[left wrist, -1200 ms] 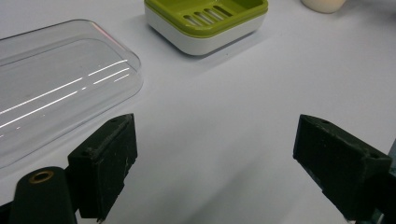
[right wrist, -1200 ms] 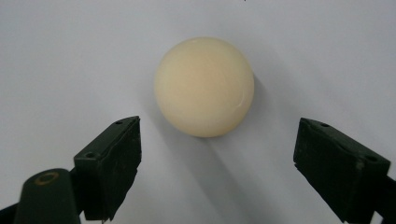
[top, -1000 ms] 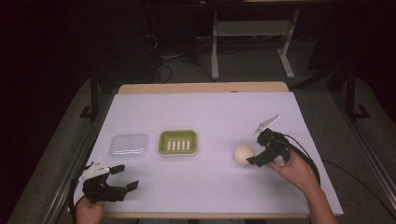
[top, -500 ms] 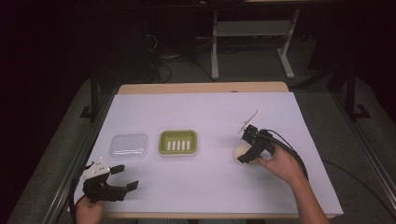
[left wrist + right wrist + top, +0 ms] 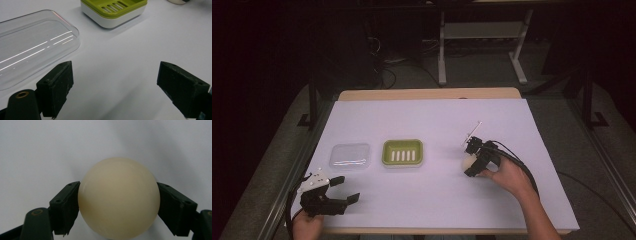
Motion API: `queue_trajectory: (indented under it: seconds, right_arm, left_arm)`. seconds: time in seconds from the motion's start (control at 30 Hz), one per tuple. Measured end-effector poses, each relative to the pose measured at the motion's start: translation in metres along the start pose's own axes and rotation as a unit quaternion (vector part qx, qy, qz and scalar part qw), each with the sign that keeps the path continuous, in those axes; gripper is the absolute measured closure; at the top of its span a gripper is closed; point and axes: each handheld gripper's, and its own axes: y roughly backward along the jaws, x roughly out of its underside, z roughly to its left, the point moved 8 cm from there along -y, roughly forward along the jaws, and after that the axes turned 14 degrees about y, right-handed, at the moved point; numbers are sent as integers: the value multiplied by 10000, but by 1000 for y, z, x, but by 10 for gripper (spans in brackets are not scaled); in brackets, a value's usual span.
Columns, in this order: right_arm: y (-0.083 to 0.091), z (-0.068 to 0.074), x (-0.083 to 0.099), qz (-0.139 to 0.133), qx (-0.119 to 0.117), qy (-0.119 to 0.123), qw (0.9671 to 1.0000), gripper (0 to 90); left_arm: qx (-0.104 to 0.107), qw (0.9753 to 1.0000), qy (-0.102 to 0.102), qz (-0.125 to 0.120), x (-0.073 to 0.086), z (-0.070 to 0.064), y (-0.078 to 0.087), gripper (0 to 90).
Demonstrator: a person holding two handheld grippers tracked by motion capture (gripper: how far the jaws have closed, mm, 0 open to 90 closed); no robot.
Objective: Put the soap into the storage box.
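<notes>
The high view looks forward and down over the whole desk (image 5: 432, 115). Each tool view sits low and close. The left tool view shares the green dish (image 5: 113, 11), ahead of its tool, with the high view (image 5: 402, 153).

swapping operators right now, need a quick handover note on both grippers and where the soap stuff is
Right gripper: jaws closed on the cream soap ball, low over the table, right of the green soap dish.
Left gripper: open, holding nothing, at the near left edge by the clear lid.
Done: ball grasped.
Left, probably: ball into the dish, lid on.
</notes>
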Motion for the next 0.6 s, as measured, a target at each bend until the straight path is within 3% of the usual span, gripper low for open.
queue_trajectory:
  seconds: [0.37,0.6]
  right_arm:
    - [0,-1,-1,68,22,7,10000,245]
    - [8,-3,-5,-112,-91,-84,9999,247]
  left_arm:
    - [-1,10000,-14,-3,0,1,0,129]
    - [4,10000,-6,-15,-1,1,0,129]
